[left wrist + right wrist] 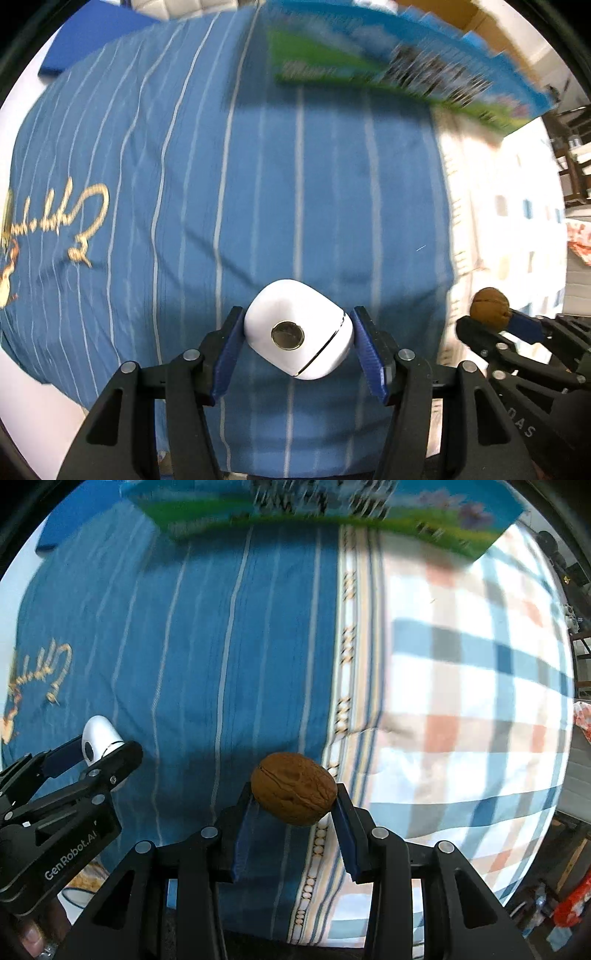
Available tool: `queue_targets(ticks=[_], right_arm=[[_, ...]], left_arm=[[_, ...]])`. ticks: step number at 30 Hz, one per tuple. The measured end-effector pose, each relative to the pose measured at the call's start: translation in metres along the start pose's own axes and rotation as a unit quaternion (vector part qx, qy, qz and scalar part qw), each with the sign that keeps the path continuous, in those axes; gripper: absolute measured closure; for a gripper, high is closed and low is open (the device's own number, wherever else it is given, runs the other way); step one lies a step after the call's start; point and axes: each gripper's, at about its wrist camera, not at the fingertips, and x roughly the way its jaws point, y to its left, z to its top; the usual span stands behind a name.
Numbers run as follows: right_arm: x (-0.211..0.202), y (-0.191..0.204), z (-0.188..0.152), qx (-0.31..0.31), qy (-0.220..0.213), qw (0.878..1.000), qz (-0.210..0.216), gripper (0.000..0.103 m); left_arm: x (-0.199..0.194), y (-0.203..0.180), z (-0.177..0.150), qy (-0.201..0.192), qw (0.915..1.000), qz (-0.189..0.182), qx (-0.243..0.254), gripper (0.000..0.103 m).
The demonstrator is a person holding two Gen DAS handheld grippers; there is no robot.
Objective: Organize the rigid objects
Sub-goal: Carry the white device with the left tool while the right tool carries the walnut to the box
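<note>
My left gripper (297, 332) is shut on a white earbud case (298, 328) with a round metal button, held above the blue striped cloth (258, 184). It also shows at the left of the right wrist view (96, 744). My right gripper (293, 799) is shut on a brown walnut (293, 793), held above the seam between the blue cloth and a checked cloth (461, 701). The walnut also shows in the left wrist view (489, 303), to the right of the case.
A blue and green printed box (332, 513) lies at the far side of the bed, blurred; it also shows in the left wrist view (388, 62). A dark blue flat item (88, 33) sits at the far left. Furniture stands off the right edge.
</note>
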Motion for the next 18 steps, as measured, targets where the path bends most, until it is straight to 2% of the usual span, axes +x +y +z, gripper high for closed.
queue_targets(ticks=[4, 7, 14, 16, 18], right_arm=[[-0.045, -0.022, 0.002, 0.010, -0.035, 0.999, 0.010, 0.060], [-0.079, -0.038, 0.016, 0.022, -0.059, 0.998, 0.021, 0.060], [-0.144, -0.060, 0.040, 0.051, -0.116, 0.991, 0.045, 0.060], [-0.152, -0.052, 0.064, 0.061, -0.130, 0.988, 0.053, 0.060], [-0.167, -0.059, 0.080, 0.067, -0.145, 0.985, 0.060, 0.060]], left_arm=[[-0.045, -0.017, 0.014, -0.041, 0.9988, -0.018, 0.017, 0.048], [-0.067, -0.021, 0.018, -0.062, 0.9970, -0.038, 0.025, 0.048], [-0.098, -0.032, 0.071, -0.097, 0.9909, -0.087, 0.034, 0.048], [-0.105, -0.034, 0.086, -0.105, 0.9898, -0.090, 0.036, 0.048], [-0.110, -0.035, 0.108, -0.113, 0.9887, -0.091, 0.036, 0.048]])
